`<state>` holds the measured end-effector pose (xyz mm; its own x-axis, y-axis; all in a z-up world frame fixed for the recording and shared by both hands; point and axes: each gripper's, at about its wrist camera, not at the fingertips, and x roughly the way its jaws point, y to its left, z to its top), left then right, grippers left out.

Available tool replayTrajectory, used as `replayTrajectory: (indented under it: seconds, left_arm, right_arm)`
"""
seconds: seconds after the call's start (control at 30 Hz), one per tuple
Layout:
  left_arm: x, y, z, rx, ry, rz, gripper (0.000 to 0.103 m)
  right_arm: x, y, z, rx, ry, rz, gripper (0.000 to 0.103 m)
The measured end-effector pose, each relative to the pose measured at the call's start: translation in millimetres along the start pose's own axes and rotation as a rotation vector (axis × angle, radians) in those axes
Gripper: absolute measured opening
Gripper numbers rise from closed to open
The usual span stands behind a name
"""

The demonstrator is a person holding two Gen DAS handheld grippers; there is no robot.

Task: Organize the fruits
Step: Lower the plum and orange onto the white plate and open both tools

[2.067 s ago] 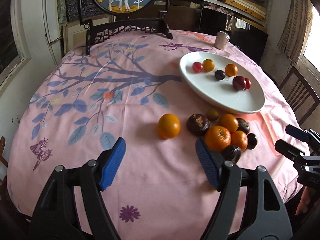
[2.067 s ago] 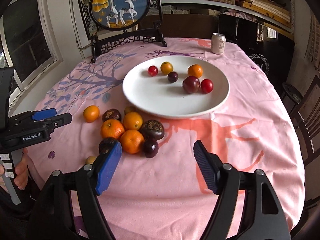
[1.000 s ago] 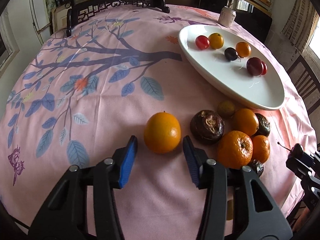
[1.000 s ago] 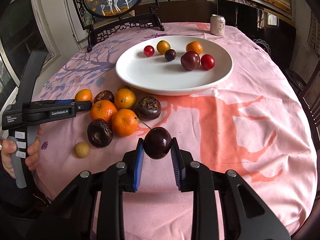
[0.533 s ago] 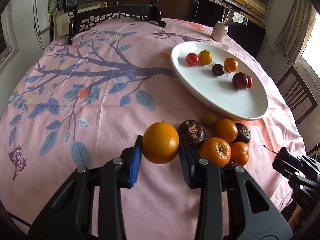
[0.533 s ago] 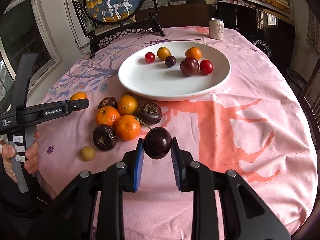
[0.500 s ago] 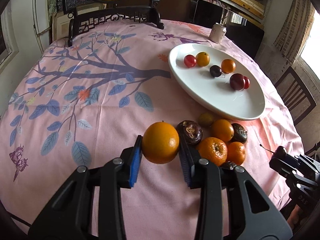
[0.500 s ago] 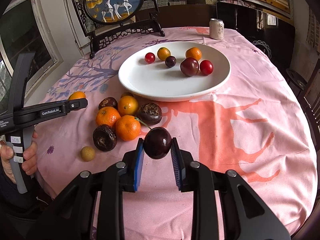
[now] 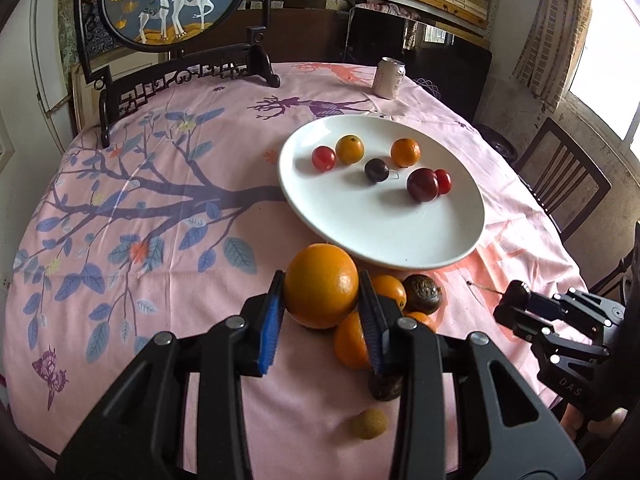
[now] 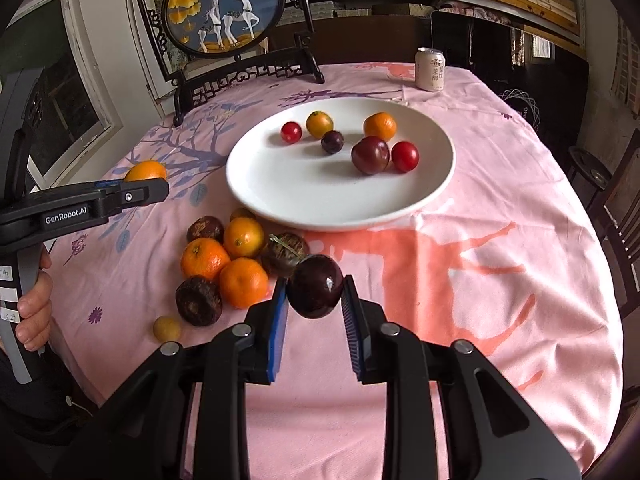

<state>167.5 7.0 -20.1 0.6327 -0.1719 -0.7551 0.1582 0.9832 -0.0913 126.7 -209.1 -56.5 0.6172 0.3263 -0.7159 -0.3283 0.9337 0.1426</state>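
My left gripper is shut on a large orange and holds it above the pink tablecloth, in front of the white plate. From the right wrist view that same orange shows behind the left gripper's black body. My right gripper is shut on a dark purple plum, lifted off the cloth. The plate carries several small fruits, red, orange and dark. A heap of tangerines and brown passion fruits lies on the cloth near the plate's front rim.
A small tan fruit lies apart from the heap. A drink can stands at the table's far side. A framed deer picture on a dark stand sits at the back left. A wooden chair stands at the right edge.
The left gripper closed on the orange and lifted it off the cloth, towards the plate. The right gripper stays shut on the plum, hardly moved.
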Motion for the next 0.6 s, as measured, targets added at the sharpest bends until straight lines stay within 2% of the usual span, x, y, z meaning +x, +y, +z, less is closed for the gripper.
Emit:
replayTrajectory:
  seconds: [0.13,0.23,0.3,0.43,0.6]
  left_arm:
    - [29,-4,40,0.003,0.035,0.007,0.036]
    - [58,-8,73,-0.008,0.059,0.040,0.036]
    - [81,-11,90,-0.019,0.090,0.049,0.036]
    - [115,-14,105,-0.037,0.129,0.061,0.036]
    - [137,-20,108,-0.033,0.161,0.057,0.036]
  right_arm:
    - [15,-27,40,0.010,-0.036,-0.078,0.027]
    - [34,-48,76,0.021,-0.063,-0.129,0.027]
    - [53,-61,96,0.028,-0.052,-0.141,0.027]
    - [92,-82,120,0.061,-0.008,-0.114,0.027]
    - [119,-88,127,0.056,0.028,-0.117,0.027]
